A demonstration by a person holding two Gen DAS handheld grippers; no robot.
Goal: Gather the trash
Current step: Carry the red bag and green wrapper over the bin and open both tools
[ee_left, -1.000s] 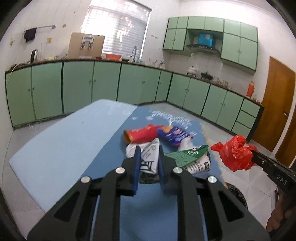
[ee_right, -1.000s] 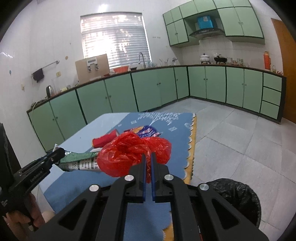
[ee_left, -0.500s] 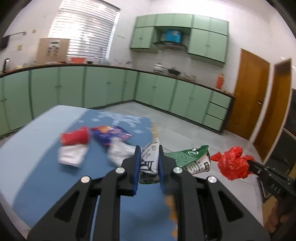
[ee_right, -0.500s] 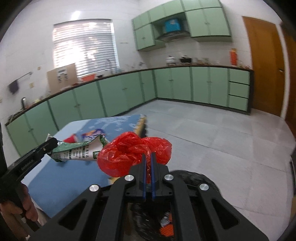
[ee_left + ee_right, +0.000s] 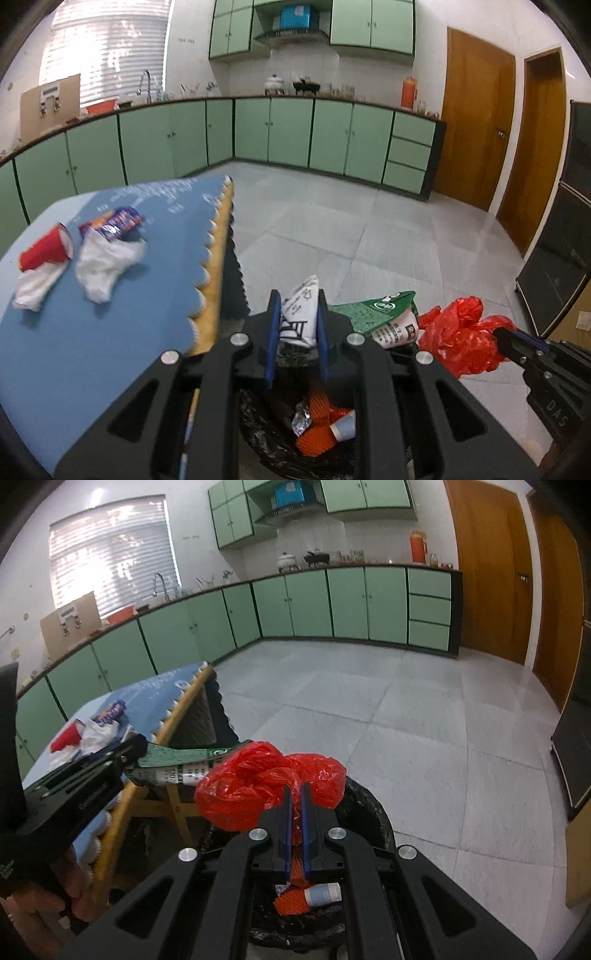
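My left gripper [image 5: 295, 314] is shut on a crushed green and white milk carton [image 5: 384, 314], also seen in the right wrist view [image 5: 181, 762]. My right gripper [image 5: 294, 794] is shut on a crumpled red plastic bag [image 5: 258, 786], which shows at the right of the left wrist view [image 5: 458, 332]. Both hang over a black-lined trash bin [image 5: 365, 812] on the floor beside the table; it holds orange netting [image 5: 317, 439] and a small blue cup [image 5: 323, 893]. On the blue tablecloth [image 5: 110, 332] lie a red cup [image 5: 44, 251], white tissues [image 5: 103, 262] and a purple snack wrapper [image 5: 114, 225].
The table's scalloped edge [image 5: 214, 258] runs just left of the bin. Grey tiled floor [image 5: 406, 720] spreads ahead to green cabinets [image 5: 332, 602] and wooden doors [image 5: 487, 572]. A dark appliance [image 5: 561, 240] stands at the right.
Both grippers swung right, off the table and over the trash bin, each keeping its load. The table's trash now lies to the left and the bin's contents show below.
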